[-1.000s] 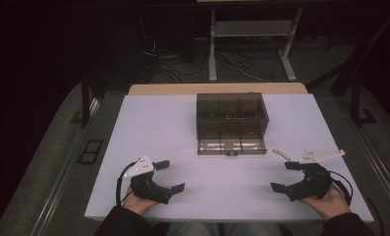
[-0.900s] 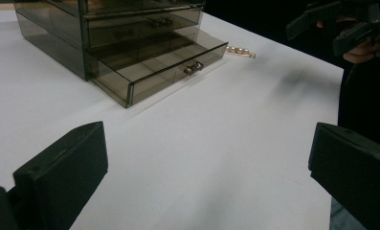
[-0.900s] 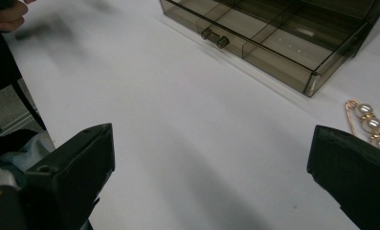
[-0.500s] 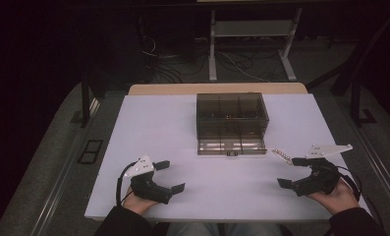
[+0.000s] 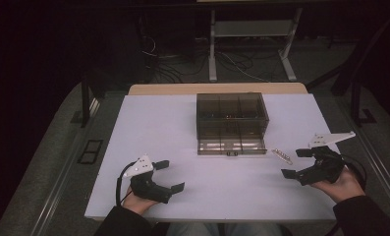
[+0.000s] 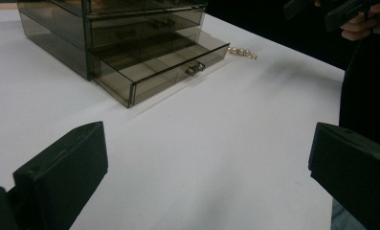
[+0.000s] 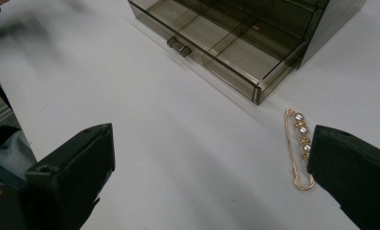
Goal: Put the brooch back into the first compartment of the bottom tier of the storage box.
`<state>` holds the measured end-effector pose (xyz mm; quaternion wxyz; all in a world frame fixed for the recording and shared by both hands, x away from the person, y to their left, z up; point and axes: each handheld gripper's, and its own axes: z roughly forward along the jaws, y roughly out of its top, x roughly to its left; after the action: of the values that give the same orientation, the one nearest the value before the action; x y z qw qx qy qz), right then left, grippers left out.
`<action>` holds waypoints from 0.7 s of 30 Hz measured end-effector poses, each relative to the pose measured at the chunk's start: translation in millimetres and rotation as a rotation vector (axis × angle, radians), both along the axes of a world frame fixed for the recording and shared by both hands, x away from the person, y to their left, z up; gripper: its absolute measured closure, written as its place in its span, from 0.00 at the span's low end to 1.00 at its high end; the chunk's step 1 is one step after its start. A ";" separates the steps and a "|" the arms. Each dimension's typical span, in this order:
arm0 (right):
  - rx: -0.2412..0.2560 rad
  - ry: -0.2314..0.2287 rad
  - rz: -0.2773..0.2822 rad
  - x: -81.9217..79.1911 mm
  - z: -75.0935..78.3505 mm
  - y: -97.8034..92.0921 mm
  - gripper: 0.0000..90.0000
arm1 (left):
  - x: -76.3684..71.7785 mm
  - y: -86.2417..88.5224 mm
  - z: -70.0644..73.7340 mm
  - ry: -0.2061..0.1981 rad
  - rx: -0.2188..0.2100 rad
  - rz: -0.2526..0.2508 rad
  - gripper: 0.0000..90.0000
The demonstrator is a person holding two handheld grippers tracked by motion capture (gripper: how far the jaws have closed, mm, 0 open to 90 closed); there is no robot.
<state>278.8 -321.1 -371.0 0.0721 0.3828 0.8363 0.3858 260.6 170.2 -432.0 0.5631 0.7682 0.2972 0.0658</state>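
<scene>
Jaws wide on the left gripper (image 5: 166,175), gripping nothing, low over the tabletop (image 5: 158,123). Wide too on the right gripper (image 5: 296,163), nothing held. Gold pearl pin (image 7: 299,146) flat just beside the smoky drawer box (image 5: 232,120), bottom drawer (image 7: 216,45) pulled out.

No text, label, brand, number or sign can be read anywhere here. The smoky drawer box (image 5: 232,123) bears no legible marking. Neither does the white table (image 5: 158,123).
</scene>
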 end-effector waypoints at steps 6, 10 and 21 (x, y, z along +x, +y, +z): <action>-0.009 -0.003 0.006 5.0 5.6 -0.8 0.02 | 0.0 -0.1 0.0 0.000 0.000 0.000 0.00; -0.024 0.011 0.008 12.4 8.7 -1.2 0.02 | -0.1 -0.4 -0.2 0.001 0.000 -0.001 0.00; -0.038 0.039 0.013 32.6 8.7 -4.3 0.02 | -0.1 -0.5 -0.1 0.002 0.000 -0.005 0.00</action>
<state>311.5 -325.4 -362.3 0.0605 0.3833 0.8473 0.3627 260.6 169.7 -432.1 0.5630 0.7691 0.2957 0.0637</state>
